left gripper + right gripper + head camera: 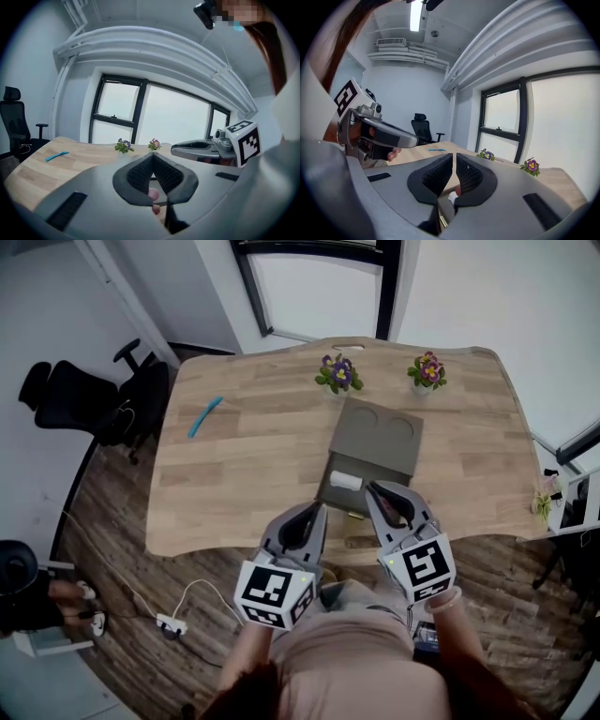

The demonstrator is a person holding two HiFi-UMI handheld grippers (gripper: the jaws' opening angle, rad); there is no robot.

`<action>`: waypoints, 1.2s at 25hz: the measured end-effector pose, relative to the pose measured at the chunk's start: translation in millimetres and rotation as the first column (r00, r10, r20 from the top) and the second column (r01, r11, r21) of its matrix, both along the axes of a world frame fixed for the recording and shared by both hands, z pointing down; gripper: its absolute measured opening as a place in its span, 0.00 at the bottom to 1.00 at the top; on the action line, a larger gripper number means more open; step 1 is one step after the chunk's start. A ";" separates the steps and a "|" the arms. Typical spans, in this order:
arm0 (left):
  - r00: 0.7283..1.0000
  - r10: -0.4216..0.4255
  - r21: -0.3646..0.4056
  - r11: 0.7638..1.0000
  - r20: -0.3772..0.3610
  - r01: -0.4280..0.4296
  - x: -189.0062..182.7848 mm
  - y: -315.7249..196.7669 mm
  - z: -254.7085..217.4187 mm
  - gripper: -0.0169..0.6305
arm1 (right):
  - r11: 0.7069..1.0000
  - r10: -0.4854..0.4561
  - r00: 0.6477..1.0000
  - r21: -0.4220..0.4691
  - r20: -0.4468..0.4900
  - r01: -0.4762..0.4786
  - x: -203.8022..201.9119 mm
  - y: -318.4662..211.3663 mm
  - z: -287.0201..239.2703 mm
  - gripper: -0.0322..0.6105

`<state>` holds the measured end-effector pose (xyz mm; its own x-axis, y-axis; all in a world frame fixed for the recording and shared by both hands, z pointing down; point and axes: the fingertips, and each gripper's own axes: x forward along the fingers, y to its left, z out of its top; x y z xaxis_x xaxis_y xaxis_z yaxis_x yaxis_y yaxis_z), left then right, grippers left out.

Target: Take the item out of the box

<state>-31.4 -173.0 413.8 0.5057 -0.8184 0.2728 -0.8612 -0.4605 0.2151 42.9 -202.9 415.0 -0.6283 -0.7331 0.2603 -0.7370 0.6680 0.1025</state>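
Left cube (273, 593): black-and-white square marker pattern; no letters or numbers.
Right cube (424, 568): same kind of marker pattern; no words.
Box (375, 451): no print can be read.

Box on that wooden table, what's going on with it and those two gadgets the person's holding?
A person holds a gripper in each hand at the near edge of the table. The left gripper and right gripper both point toward the open box, fingers closed with nothing between them. A white item lies inside the box, not yet picked up. Two small flower pots stand behind it.
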 end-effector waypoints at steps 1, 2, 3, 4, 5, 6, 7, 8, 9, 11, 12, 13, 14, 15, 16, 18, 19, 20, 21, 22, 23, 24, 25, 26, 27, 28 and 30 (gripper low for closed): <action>1.000 -0.003 -0.001 1.000 0.001 0.003 -1.7 -1.5 0.3 0.02 | 1.000 -0.007 1.000 -0.005 -0.004 0.007 -1.9 -1.6 3.6 0.05; 1.000 -0.005 -0.002 1.000 0.003 0.005 -3.5 -3.5 0.5 0.02 | 1.000 -0.012 1.000 -0.010 -0.010 0.012 -3.6 -3.7 7.2 0.05; 1.000 -0.007 -0.004 1.000 0.005 0.007 -5.3 -5.4 0.7 0.02 | 1.000 -0.015 1.000 -0.017 -0.015 0.015 -4.8 -5.8 11.0 0.05; 1.000 -0.009 -0.006 1.000 0.007 0.009 -6.8 -7.1 1.5 0.02 | 1.000 -0.017 1.000 -0.025 -0.020 0.016 -5.8 -7.6 15.4 0.05; 1.000 -0.011 -0.009 1.000 0.009 0.011 -8.4 -8.5 2.5 0.02 | 0.999 -0.019 0.999 -0.034 -0.026 0.018 -6.5 -9.2 20.1 0.05; 1.000 -0.012 -0.012 1.000 0.012 0.012 -9.9 -10.2 3.4 0.02 | 0.999 -0.020 0.999 -0.042 -0.032 0.019 -7.2 -10.5 24.6 0.05; 1.000 -0.011 -0.012 1.000 0.013 0.011 -11.3 -12.2 4.0 0.02 | 0.999 -0.021 0.999 -0.048 -0.039 0.019 -8.0 -11.8 28.7 0.05; 1.000 -0.008 -0.012 1.000 0.011 0.009 -12.6 -14.4 4.1 0.02 | 0.998 -0.023 0.999 -0.051 -0.046 0.021 -8.9 -12.9 32.2 0.05; 1.000 -0.003 -0.011 1.000 0.007 0.003 -13.4 -16.6 3.8 0.02 | 0.998 -0.026 0.998 -0.054 -0.052 0.023 -10.0 -13.7 35.2 0.05; 1.000 0.017 -0.003 1.000 -0.007 -0.017 -13.5 -20.5 2.2 0.02 | 0.998 -0.032 0.998 -0.059 -0.060 0.028 -12.0 -14.9 39.7 0.05; 1.000 0.028 0.001 1.000 -0.013 -0.028 -13.3 -22.6 1.5 0.02 | 0.998 -0.034 0.997 -0.061 -0.065 0.030 -12.9 -15.8 41.9 0.05; 0.999 0.037 0.003 0.999 -0.015 -0.037 -13.4 -25.1 1.5 0.02 | 0.997 -0.036 0.997 -0.064 -0.070 0.031 -13.7 -17.0 44.3 0.05; 0.999 0.042 0.002 0.999 -0.014 -0.042 -13.9 -28.0 2.0 0.02 | 0.997 -0.037 0.996 -0.068 -0.077 0.032 -14.4 -18.6 47.1 0.06; 0.999 0.045 0.000 0.999 -0.010 -0.045 -14.7 -31.5 2.9 0.02 | 0.997 -0.039 0.996 -0.074 -0.083 0.033 -15.0 -20.5 50.1 0.07; 0.999 0.048 -0.003 0.999 -0.006 -0.048 -15.6 -34.9 3.8 0.02 | 0.996 -0.040 0.995 -0.081 -0.089 0.033 -15.6 -22.4 53.2 0.08; 0.998 0.056 -0.007 0.998 -0.004 -0.056 -17.5 -40.7 5.4 0.02 | 0.995 -0.042 0.994 -0.094 -0.102 0.032 -16.7 -25.6 60.2 0.09; 0.998 0.062 -0.008 0.998 -0.004 -0.062 -18.4 -43.2 6.0 0.02 | 0.994 -0.043 0.993 -0.100 -0.111 0.032 -17.4 -27.0 64.0 0.10; 0.998 0.069 -0.009 0.998 -0.005 -0.069 -19.3 -45.6 6.6 0.02 | 0.994 -0.044 0.992 -0.105 -0.120 0.032 -18.2 -28.4 67.8 0.11; 0.997 0.075 -0.011 0.997 -0.007 -0.075 -20.1 -48.0 7.2 0.02 | 0.993 -0.046 0.991 -0.111 -0.129 0.032 -18.9 -29.9 71.5 0.12; 0.997 0.081 -0.013 0.997 -0.009 -0.081 -20.8 -50.5 7.7 0.02 | 0.993 -0.047 0.989 -0.118 -0.137 0.031 -19.6 -31.4 75.2 0.12; 0.996 0.087 -0.014 0.996 -0.010 -0.087 -21.7 -53.2 8.1 0.02 | 0.992 -0.048 0.989 -0.125 -0.143 0.030 -20.3 -33.3 78.7 0.12; 0.996 0.092 -0.016 0.996 -0.011 -0.093 -22.7 -55.8 8.5 0.02 | 0.991 -0.048 0.988 -0.134 -0.148 0.028 -21.2 -35.2 82.2 0.13; 0.995 0.098 -0.018 0.995 -0.011 -0.098 -23.7 -58.4 9.0 0.02 | 0.989 -0.050 0.987 -0.143 -0.155 0.027 -22.1 -37.0 86.1 0.13; 0.994 0.104 -0.021 0.994 -0.012 -0.104 -24.4 -60.9 9.7 0.02 | 0.988 -0.052 0.985 -0.153 -0.163 0.027 -23.1 -38.7 90.3 0.14; 0.994 0.111 -0.024 0.994 -0.013 -0.111 -25.0 -63.3 10.6 0.02 | 0.986 -0.055 0.984 -0.162 -0.171 0.027 -24.0 -40.4 94.7 0.14; 0.993 0.117 -0.025 0.993 -0.014 -0.118 -25.6 -65.8 11.6 0.02 | 0.985 -0.059 0.982 -0.171 -0.180 0.028 -25.0 -42.1 99.4 0.14; 0.991 0.129 -0.028 0.991 -0.016 -0.130 -27.3 -70.7 13.8 0.02 | 0.981 -0.070 0.978 -0.190 -0.197 0.032 -27.2 -45.3 109.4 0.15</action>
<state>-58.7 -243.7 427.5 0.6108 -0.7377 0.2876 -0.7916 -0.5612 0.2418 15.8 -248.3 524.4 -0.5842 -0.6290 0.5129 -0.6784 0.7253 0.1168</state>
